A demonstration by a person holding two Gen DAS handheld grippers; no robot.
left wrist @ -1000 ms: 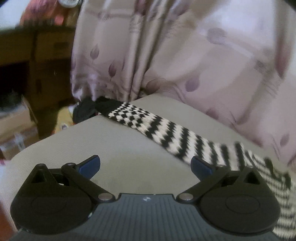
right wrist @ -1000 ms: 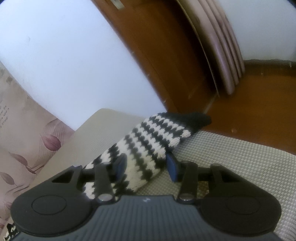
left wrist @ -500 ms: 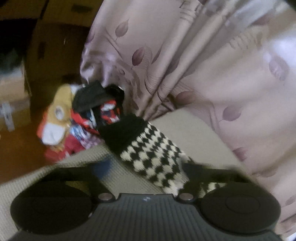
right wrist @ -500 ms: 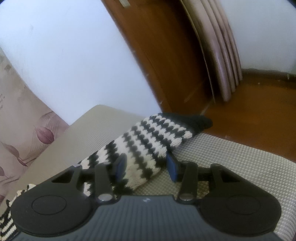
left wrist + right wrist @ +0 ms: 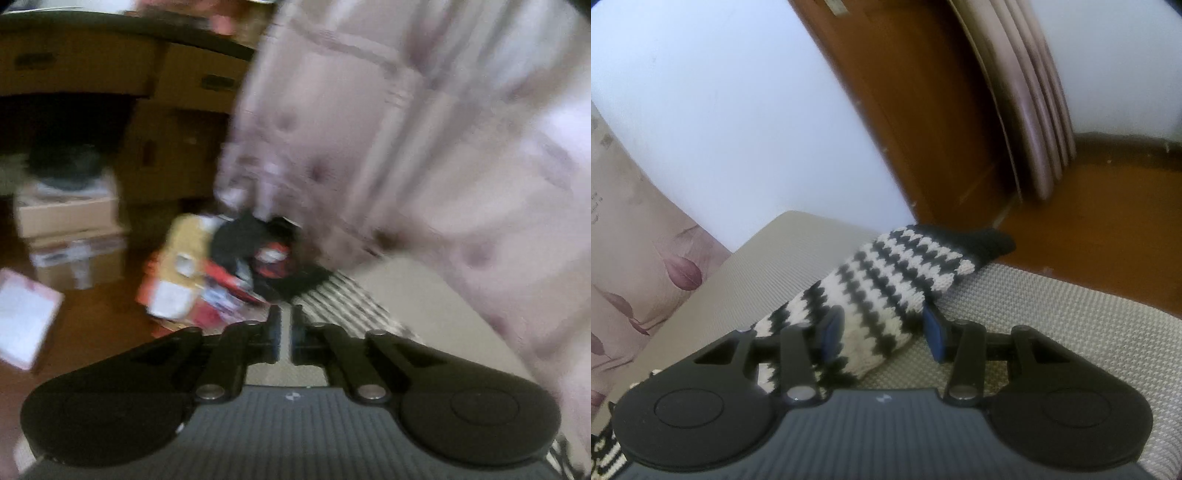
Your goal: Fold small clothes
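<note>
A long black-and-white knitted garment [image 5: 882,291] lies across a beige cushion [image 5: 1052,314]. My right gripper [image 5: 882,332] is half open, its blue-padded fingers either side of the knit near its black end [image 5: 982,240], resting on it. In the blurred left wrist view my left gripper [image 5: 285,332] has its jaws nearly together at the knit's other end [image 5: 332,306]; whether cloth is pinched between them cannot be told.
A pink leaf-print curtain [image 5: 406,147] hangs to the right of the left gripper. A heap of coloured clothes [image 5: 207,280] and cardboard boxes [image 5: 70,236] lie on the floor beyond. A white wall [image 5: 738,110], a wooden door frame [image 5: 923,110] and wooden floor [image 5: 1108,221] lie beyond the cushion.
My left gripper has swung left to the knit's black-tipped end and closed from wide open to nearly shut. The right gripper has barely moved and stays over the knit.
</note>
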